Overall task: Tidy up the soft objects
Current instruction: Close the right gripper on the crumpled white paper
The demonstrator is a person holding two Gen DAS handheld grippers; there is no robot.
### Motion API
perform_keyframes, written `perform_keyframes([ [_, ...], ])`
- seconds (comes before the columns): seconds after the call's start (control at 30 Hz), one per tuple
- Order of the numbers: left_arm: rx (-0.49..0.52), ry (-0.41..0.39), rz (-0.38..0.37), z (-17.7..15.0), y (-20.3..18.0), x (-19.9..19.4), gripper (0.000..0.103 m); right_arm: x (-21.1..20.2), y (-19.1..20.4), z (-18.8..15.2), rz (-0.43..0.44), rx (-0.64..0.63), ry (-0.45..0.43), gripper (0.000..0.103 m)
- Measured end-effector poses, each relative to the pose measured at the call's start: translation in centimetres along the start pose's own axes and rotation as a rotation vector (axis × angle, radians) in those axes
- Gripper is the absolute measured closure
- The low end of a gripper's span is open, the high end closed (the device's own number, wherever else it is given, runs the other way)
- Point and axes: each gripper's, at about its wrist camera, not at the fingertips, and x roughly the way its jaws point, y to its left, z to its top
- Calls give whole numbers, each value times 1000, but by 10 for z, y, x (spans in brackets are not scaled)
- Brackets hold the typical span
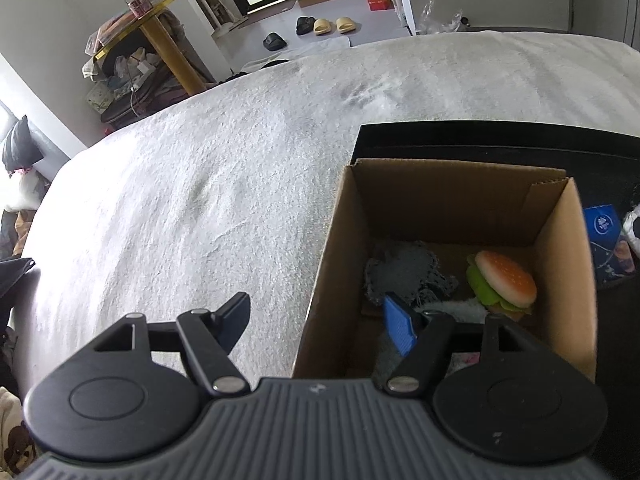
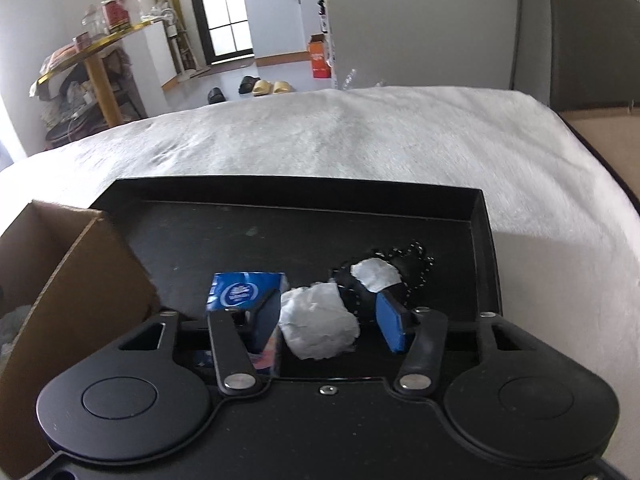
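A brown cardboard box (image 1: pixel 448 196) stands on the bed, against a black tray (image 1: pixel 500 140). Inside it lie a toy hamburger (image 1: pixel 504 280), a grey knitted cloth (image 1: pixel 404 276) and a white fluffy piece (image 1: pixel 460 309). My left gripper (image 1: pixel 320 320) is open and empty, straddling the box's left wall, its right finger inside the box. In the right wrist view, my right gripper (image 2: pixel 328 320) is open over the black tray (image 2: pixel 486 240), its fingers either side of a black-and-white soft toy (image 2: pixel 320 322). A blue tissue pack (image 2: pixel 244 290) lies by its left finger.
The white fluffy bedspread (image 1: pixel 200 200) surrounds the box and tray. A cluttered round table (image 1: pixel 152 20) and slippers (image 1: pixel 328 26) stand on the floor beyond the bed. Another cardboard box (image 2: pixel 608 136) sits at the bed's right edge.
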Motion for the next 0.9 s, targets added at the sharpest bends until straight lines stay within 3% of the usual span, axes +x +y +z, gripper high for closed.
perform_keyframes([
  [0.23, 12, 22, 3, 0, -1, 11, 32, 21, -6, -8, -5, 14, 54, 55],
  [0.37, 5, 26, 6, 1, 2, 13, 32, 22, 2, -11, -18, -48, 40, 58],
  [0.9, -19, 1, -11, -2, 13, -2, 32, -14, 14, 11, 40, -52, -37, 59],
])
